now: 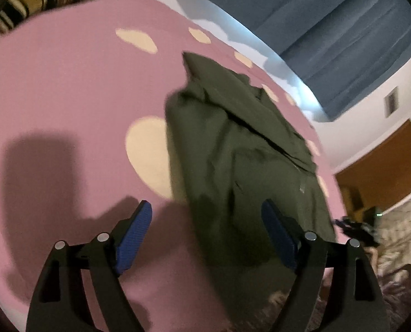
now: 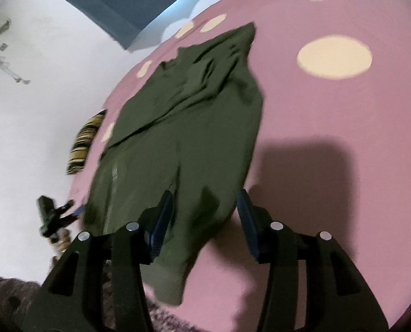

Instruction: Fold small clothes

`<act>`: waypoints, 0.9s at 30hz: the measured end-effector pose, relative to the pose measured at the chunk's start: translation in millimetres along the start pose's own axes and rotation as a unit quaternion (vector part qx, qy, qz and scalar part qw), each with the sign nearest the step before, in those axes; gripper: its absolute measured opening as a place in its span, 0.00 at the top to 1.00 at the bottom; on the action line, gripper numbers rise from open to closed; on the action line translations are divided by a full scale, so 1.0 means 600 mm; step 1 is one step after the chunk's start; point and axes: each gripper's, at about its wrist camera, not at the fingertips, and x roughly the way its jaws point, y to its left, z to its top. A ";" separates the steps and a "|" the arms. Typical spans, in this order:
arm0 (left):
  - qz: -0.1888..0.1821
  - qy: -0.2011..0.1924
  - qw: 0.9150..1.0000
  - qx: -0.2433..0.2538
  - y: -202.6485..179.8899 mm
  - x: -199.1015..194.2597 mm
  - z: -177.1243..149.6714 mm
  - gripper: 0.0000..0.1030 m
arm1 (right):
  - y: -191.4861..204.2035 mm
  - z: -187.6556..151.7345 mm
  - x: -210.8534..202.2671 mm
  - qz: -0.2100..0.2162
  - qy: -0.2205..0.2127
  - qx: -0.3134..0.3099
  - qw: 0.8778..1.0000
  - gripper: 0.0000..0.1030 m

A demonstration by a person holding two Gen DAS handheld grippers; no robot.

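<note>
1. Left gripper [image 1: 207,222], a black plastic two-finger tool with blue ribbed pads: jaws stand wide apart, nothing pressed between the pads. It tilts downward.
2. Left gripper's blue ribbed pads [image 1: 135,238] face each other across the gap; both are in plain sight, and both are bare.
3. Right gripper [image 2: 205,215], the same black tool with blue pads: jaws parted, less widely than the left's. It too tilts downward.
4. Right gripper's left-hand pad [image 2: 161,221] shows mostly edge-on; whether it touches anything cannot be told through the blur.
5. In the right wrist view the left gripper shows small and blurred at the left edge.
</note>
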 end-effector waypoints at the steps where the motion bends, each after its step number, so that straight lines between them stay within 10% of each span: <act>1: -0.013 0.004 1.000 -0.003 0.000 -0.001 -0.006 0.22 | 0.001 -0.010 0.003 0.012 0.007 0.001 1.000 0.50; 15: -0.095 0.088 0.992 0.010 -0.039 0.045 -0.064 0.22 | 0.050 -0.061 0.058 0.075 0.093 -0.041 0.992 0.45; 27: -0.056 0.073 0.995 0.029 -0.055 0.053 -0.067 0.32 | 0.067 -0.071 0.079 0.120 0.108 -0.045 0.986 0.39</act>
